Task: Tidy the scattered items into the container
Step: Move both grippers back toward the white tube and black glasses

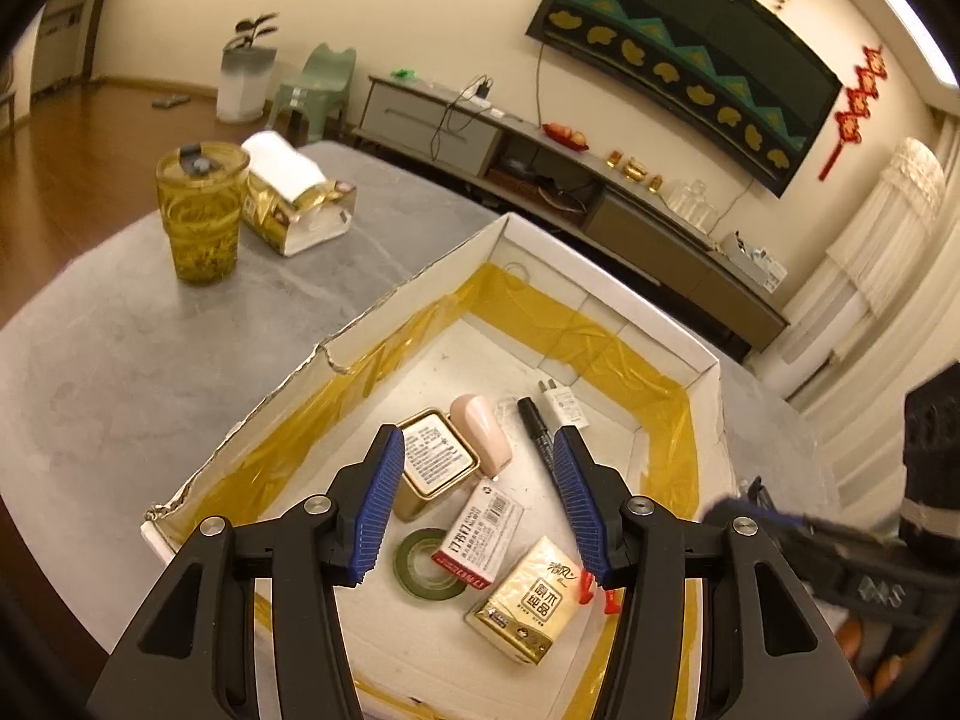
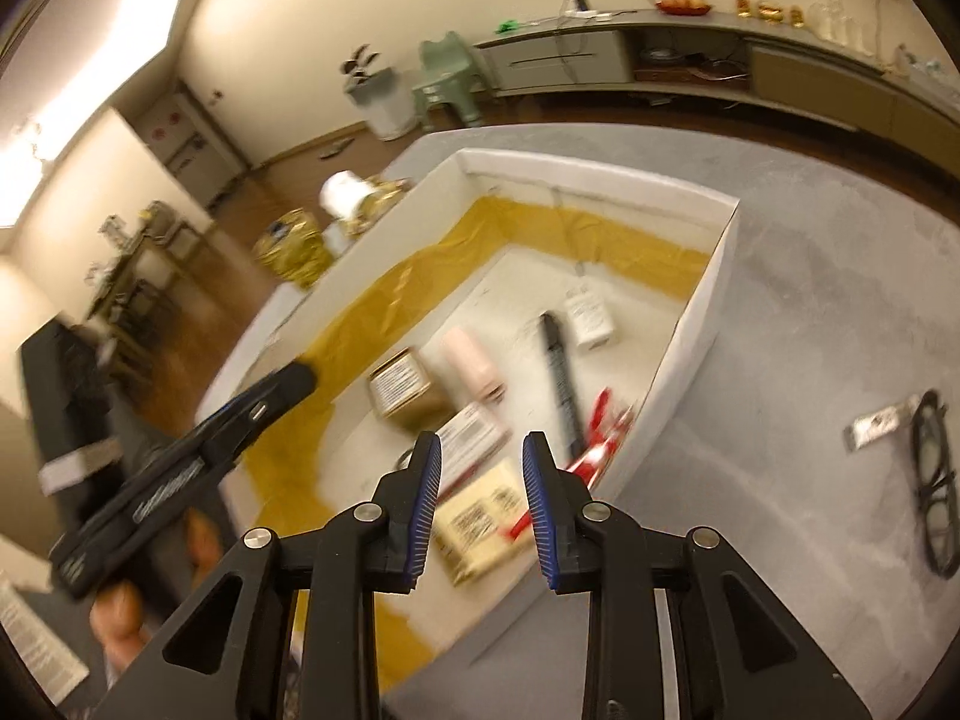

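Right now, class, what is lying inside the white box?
Inside the white box: gold tin, pink case, black marker, white charger, staple box, green tape roll partly under it, tissue pack. Red item mostly hidden.

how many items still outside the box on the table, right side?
2: glasses and a small tag beside them, right of the box. More may sit out of frame.

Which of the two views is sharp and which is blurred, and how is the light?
Left wrist view: sharp, the print on the tin is readable, warm yellowish light. Right wrist view: motion blur smears the marker and box; ceiling light glares at upper left.
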